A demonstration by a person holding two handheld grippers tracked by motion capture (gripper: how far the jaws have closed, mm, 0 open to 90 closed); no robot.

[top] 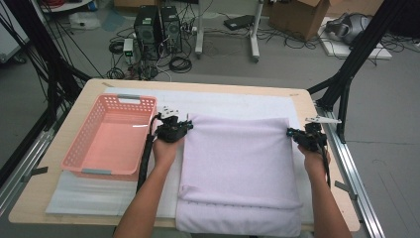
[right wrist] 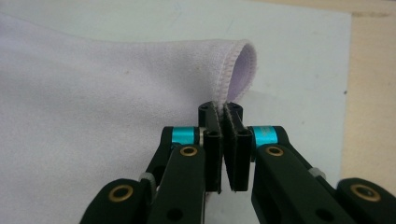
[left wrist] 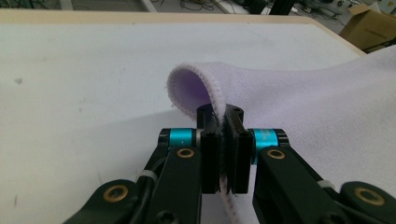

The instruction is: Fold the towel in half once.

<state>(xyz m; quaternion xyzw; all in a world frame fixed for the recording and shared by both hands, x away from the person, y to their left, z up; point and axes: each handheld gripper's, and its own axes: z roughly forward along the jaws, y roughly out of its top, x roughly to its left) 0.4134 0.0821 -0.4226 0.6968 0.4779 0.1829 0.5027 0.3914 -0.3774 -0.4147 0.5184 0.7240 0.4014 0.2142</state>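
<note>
We are pinching the towel (top: 240,168), lying right of the basket (top: 110,136) on the surface (top: 59,198), by its far corners with left claw (left wrist: 223,122) and right claw (right wrist: 221,116), each biting only the hem, so a tug may be slipping one free.

We are in a lab: behind the tabletop (top: 49,198) stand two computer towers (top: 158,29) amid tangled floor cables (top: 181,63), with cardboard boxes (top: 297,17) and black frame struts (top: 354,57) nearby.
</note>
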